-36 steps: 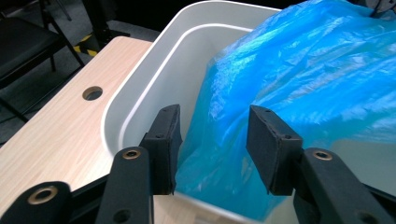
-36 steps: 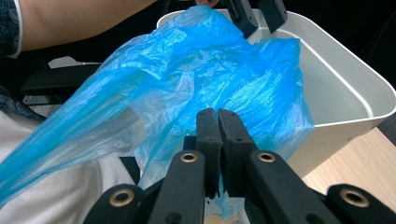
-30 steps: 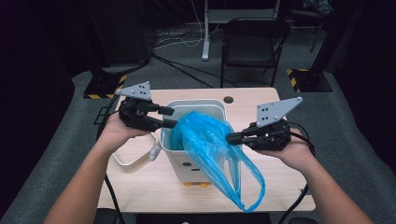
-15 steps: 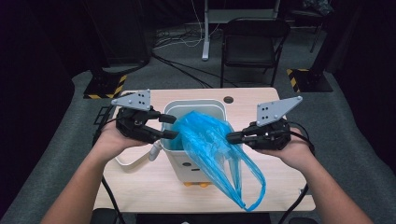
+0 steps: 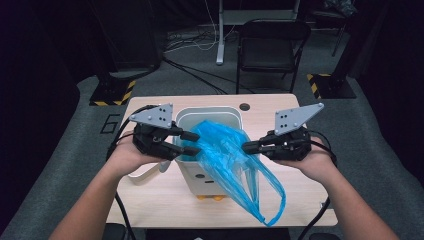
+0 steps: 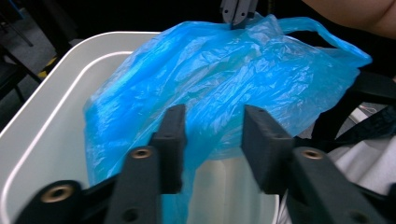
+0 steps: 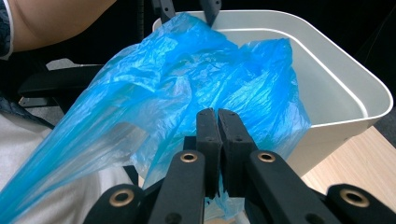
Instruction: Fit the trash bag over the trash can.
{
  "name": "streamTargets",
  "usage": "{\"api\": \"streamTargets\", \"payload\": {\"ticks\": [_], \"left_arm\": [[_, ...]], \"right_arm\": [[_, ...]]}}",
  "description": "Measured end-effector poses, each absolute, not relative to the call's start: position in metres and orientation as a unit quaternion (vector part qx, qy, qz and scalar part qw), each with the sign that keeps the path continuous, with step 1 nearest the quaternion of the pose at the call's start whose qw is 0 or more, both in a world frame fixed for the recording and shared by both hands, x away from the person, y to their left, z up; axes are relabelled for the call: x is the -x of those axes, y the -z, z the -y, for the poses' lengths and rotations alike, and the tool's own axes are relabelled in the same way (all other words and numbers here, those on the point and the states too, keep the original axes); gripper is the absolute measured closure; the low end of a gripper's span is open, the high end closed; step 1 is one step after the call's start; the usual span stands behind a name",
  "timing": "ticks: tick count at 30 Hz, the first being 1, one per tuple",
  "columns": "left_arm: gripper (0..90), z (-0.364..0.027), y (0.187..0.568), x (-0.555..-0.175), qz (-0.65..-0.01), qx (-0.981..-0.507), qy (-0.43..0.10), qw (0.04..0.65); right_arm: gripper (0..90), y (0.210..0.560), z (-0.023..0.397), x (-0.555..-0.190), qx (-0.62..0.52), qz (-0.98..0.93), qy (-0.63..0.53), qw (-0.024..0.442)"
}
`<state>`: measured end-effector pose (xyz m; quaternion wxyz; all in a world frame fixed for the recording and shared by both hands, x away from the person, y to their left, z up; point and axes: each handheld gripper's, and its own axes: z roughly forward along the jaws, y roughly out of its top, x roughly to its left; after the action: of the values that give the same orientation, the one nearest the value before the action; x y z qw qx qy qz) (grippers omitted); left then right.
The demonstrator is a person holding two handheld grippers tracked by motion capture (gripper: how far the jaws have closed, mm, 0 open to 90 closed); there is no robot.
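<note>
Pinching crinkled blue plastic bag (image 5: 227, 160) over white rectangular bin's (image 5: 235, 116) rim: right tongs (image 5: 246, 147) pressed together; left tongs (image 5: 195, 143) spread, just been closing around film. Bench (image 5: 160, 197) edges open.

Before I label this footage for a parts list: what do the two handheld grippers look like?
Both the left gripper and right gripper are black, each with two flat black fingers, brass-coloured screw holes, a grey triangular plate on top and a trailing black cable. Forearms are bare.

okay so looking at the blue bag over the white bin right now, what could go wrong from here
The left gripper has just been closing, but its jaws aren't pressing the blue bag yet, so it may catch only a thin fold and slip. The right gripper pinches just one edge; pulling could tear the film. Much of the bag hangs outside the white bin.
</note>
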<state>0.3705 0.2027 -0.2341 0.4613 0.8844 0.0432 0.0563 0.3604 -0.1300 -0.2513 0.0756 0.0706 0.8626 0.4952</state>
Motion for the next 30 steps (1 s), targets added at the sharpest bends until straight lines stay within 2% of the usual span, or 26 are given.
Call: {"api": "streamTargets", "payload": {"ticks": [4,6,17,25,30], "left_arm": [[83.5,-0.202,0.233,-0.37,-0.035,-0.885,-0.061,0.461],[88.6,-0.204,0.233,-0.37,-0.036,-0.887,-0.068,0.456],[89.5,-0.229,0.236,-0.394,-0.09,-0.88,-0.078,0.459],[89.5,-0.256,0.247,-0.419,-0.144,-0.861,-0.074,0.482],[89.5,-0.259,0.247,-0.424,-0.148,-0.856,-0.074,0.49]], "right_arm": [[87.4,0.251,0.13,-0.36,-0.071,-0.863,-0.495,0.077],[87.3,0.251,0.13,-0.359,-0.069,-0.863,-0.495,0.077],[87.1,0.245,0.125,-0.358,-0.059,-0.858,-0.504,0.079],[86.5,0.243,0.116,-0.373,-0.065,-0.855,-0.508,0.077],[87.0,0.244,0.116,-0.381,-0.077,-0.853,-0.51,0.078]]}}
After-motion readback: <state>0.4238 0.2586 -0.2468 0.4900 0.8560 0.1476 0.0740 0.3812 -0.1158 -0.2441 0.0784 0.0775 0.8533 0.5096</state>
